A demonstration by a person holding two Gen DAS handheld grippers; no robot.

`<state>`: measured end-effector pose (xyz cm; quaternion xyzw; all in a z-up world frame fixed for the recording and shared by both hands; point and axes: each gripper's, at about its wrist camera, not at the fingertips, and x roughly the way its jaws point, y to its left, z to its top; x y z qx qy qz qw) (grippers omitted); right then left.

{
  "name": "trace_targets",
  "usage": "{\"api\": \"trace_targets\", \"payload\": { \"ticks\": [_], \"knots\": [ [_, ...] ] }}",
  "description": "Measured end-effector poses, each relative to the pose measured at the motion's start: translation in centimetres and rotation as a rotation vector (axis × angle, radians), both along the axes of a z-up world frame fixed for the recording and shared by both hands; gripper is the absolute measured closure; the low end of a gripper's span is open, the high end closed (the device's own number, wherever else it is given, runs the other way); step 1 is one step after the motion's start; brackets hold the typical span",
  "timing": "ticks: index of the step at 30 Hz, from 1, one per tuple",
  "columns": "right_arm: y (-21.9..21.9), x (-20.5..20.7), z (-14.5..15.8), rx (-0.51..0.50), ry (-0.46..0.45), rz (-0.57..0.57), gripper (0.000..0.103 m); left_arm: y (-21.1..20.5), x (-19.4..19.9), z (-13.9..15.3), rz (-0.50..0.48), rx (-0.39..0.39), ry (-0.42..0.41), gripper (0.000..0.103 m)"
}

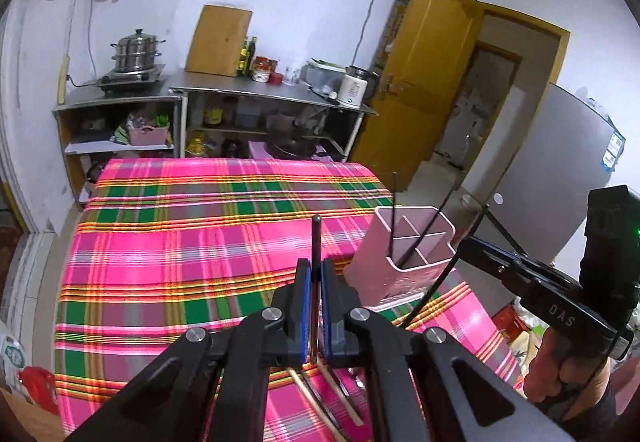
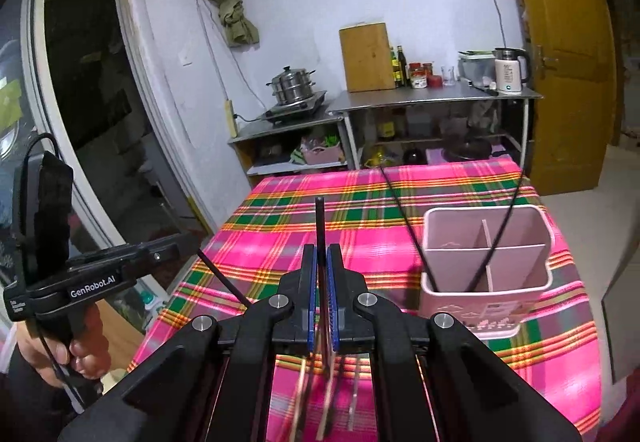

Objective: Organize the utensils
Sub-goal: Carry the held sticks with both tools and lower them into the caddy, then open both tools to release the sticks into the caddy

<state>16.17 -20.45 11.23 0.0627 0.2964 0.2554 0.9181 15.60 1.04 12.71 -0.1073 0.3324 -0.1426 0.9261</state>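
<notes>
Left gripper (image 1: 316, 274): jaws clenched on thin black chopstick (image 1: 316, 238), tip upright, likely for drop-in. Right gripper (image 2: 321, 266): jaws clenched on second black chopstick (image 2: 320, 222). Pink plastic divided utensil holder (image 2: 486, 262) near desk's right edge, two black chopsticks inside. Wooden chopsticks (image 1: 344, 394) at near edge. Pink plaid-covered desk (image 1: 180, 242): far half bare, room to move.

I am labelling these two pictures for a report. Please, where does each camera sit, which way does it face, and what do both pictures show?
Left wrist: sits on the left gripper, looks along its shut fingers holding a black stick over the plaid table; the right hand and its tool show at right.
Right wrist: sits on the right gripper, shut on another black stick; the left hand shows at left.
Shared: the table, the pink holder, the far shelves.
</notes>
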Motion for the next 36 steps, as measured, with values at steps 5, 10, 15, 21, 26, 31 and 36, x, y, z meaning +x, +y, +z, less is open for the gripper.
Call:
{"api": "trace_targets", "payload": {
  "ticks": [5,10,15,21,26,31,36],
  "knots": [
    [-2.1,0.4,0.8,0.005,-0.005,-0.049,0.098,-2.1,1.4,0.5,-0.049,-0.019,0.013,0.099],
    [-4.2,0.7,2.1,0.014,-0.03,-0.1,0.098,-4.1,3.2,1.7,-0.095,-0.057,0.011,0.099],
    [-6.5,1.3,4.2,0.026,-0.067,-0.146,0.098,-5.8,4.6,4.1,-0.132,-0.09,-0.022,0.099],
    [-8.1,2.3,6.8,0.025,-0.122,-0.183,0.098,-7.7,6.3,6.9,-0.157,-0.109,-0.066,0.099],
    [-9.4,3.4,8.3,0.032,-0.157,-0.214,0.098,-8.5,7.8,8.5,-0.16,-0.123,-0.095,0.099],
    [-10.2,4.8,8.9,0.044,-0.179,-0.233,0.098,-9.3,9.6,8.3,-0.154,-0.117,-0.104,0.099],
    [-10.3,6.7,7.1,0.04,-0.156,-0.247,0.098,-10.0,11.4,5.6,-0.152,-0.109,-0.054,0.099]
  ]
}}
